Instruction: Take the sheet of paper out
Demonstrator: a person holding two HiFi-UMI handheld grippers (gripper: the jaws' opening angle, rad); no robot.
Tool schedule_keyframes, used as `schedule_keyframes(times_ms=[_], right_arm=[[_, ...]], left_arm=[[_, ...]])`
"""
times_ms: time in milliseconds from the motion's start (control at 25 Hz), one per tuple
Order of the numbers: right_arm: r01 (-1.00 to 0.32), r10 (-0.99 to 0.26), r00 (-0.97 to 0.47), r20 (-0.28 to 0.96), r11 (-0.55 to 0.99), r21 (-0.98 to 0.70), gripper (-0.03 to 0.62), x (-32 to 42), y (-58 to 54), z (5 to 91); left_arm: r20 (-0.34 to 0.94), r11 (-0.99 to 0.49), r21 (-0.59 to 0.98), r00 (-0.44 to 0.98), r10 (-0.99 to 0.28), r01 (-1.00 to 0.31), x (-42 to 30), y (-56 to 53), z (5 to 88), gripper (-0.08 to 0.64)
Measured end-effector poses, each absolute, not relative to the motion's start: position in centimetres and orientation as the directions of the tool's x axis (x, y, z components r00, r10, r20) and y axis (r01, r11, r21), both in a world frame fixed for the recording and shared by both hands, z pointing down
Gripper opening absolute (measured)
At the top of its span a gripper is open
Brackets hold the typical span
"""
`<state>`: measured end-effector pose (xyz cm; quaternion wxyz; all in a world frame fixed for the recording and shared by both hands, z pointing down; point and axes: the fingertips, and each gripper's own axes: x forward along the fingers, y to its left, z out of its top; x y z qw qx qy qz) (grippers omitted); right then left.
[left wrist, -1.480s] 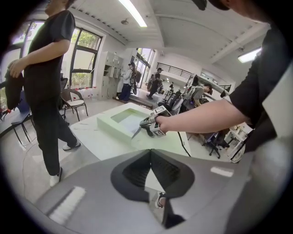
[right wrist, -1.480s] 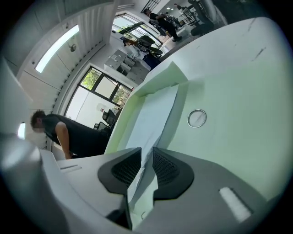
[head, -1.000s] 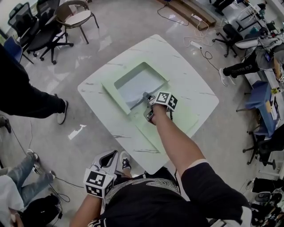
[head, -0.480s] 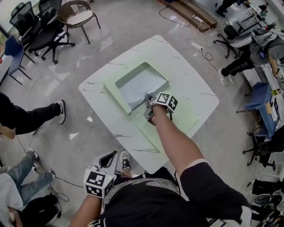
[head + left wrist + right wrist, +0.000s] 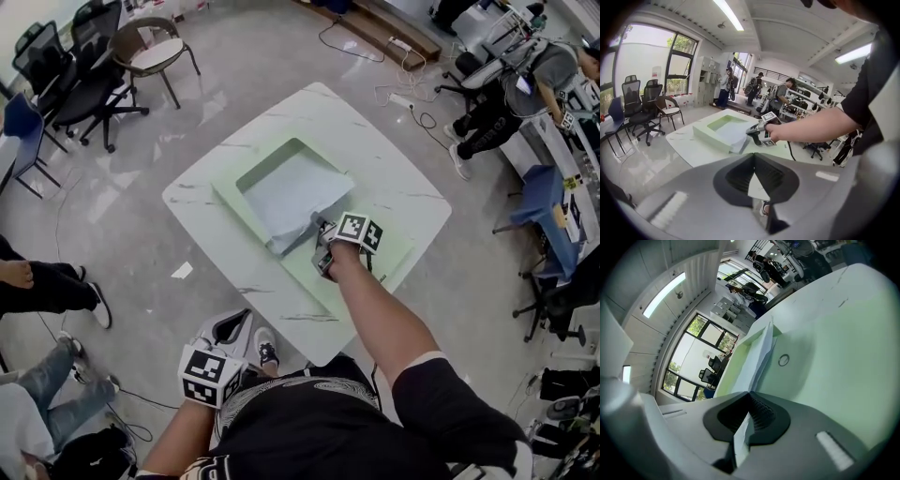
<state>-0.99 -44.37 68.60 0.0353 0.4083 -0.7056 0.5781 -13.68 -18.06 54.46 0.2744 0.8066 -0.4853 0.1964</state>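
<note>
A pale sheet of paper [image 5: 291, 202] lies half inside a shallow light-green box [image 5: 225, 192] on the white marble table [image 5: 394, 178]. Its near corner hangs over the box's rim. My right gripper [image 5: 317, 225] is shut on that corner, just outside the rim. In the right gripper view the sheet [image 5: 759, 357] runs straight into the right gripper [image 5: 749, 394]. A flat green lid [image 5: 380, 262] lies under that hand. My left gripper [image 5: 230, 330] is held low by my body, off the table, shut with nothing in it. The left gripper view shows the box [image 5: 705, 136] and sheet [image 5: 729, 136] beyond the left gripper [image 5: 752, 154].
Office chairs [image 5: 94, 66] stand at the far left. A person's legs and shoes [image 5: 47, 281] are on the floor at left. Cables and a power strip [image 5: 403, 94] lie beyond the table. A seated person [image 5: 506, 103] and desks fill the right side.
My right gripper has drawn back toward me with the sheet's corner, and more paper now lies over the box rim. The person at the left has walked off.
</note>
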Motion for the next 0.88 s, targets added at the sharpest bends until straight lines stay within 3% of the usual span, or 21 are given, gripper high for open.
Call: schedule_keyframes(times_ms=[880], right_arm=[[-0.623, -0.586, -0.713, 0.385, 0.277, -0.731, 0.002, 2.4, -36.6, 56.5]], left_arm=[[0.474, -0.503, 0.243, 0.554, -0.684, -0.829, -12.4, -21.4, 50.6, 0.057]])
